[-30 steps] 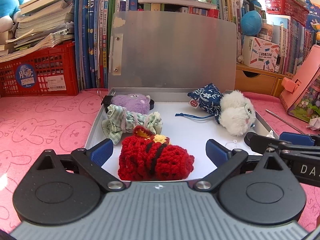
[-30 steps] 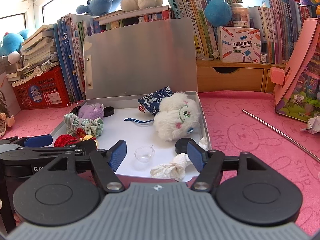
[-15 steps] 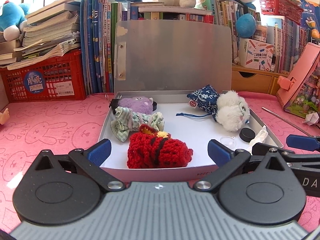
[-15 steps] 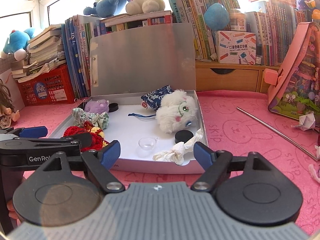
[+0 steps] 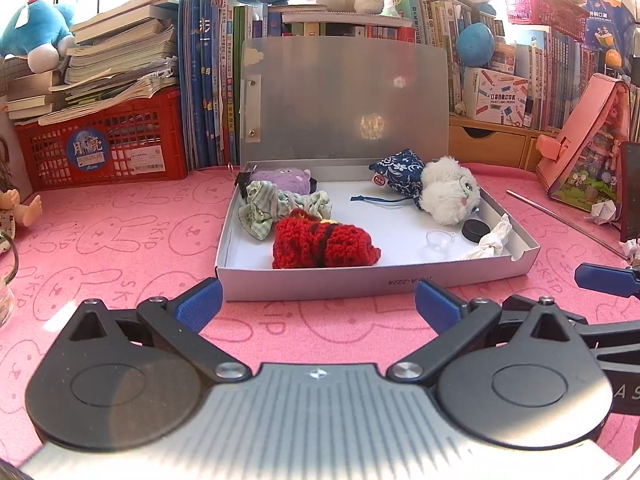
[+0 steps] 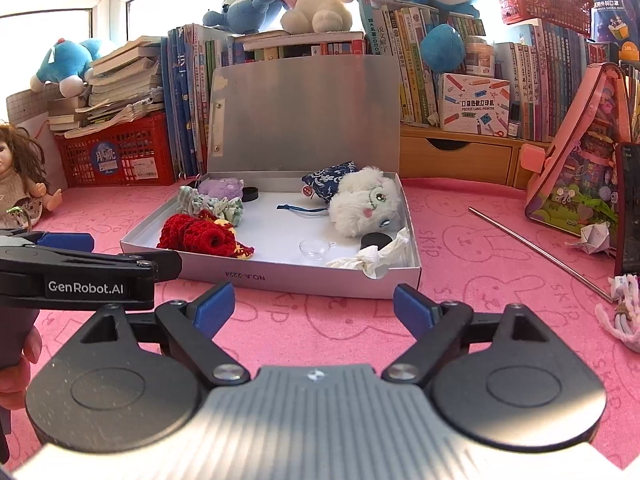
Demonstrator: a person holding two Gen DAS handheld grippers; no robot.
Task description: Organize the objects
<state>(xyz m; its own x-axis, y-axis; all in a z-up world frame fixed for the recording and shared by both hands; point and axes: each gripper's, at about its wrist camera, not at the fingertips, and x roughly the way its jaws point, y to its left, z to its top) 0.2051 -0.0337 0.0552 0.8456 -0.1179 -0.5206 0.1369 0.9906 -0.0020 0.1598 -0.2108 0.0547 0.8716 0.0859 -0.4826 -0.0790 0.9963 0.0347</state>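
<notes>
Two empty grippers of mine before the box (image 5: 360,280), left gripper (image 5: 318,304) jaws apart, right gripper (image 6: 314,308) jaws opening, doll (image 6: 18,176) face in right view only.

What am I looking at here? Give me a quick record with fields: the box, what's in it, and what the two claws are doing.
box: open grey box, lid up, on the pink mat
inside: red knitted piece, white plush, blue floral pouch, purple plush, striped cloth, clear cup, black disc, white wad
left claw: open, empty, short of the box
right claw: jaws opening, nothing between them
</notes>
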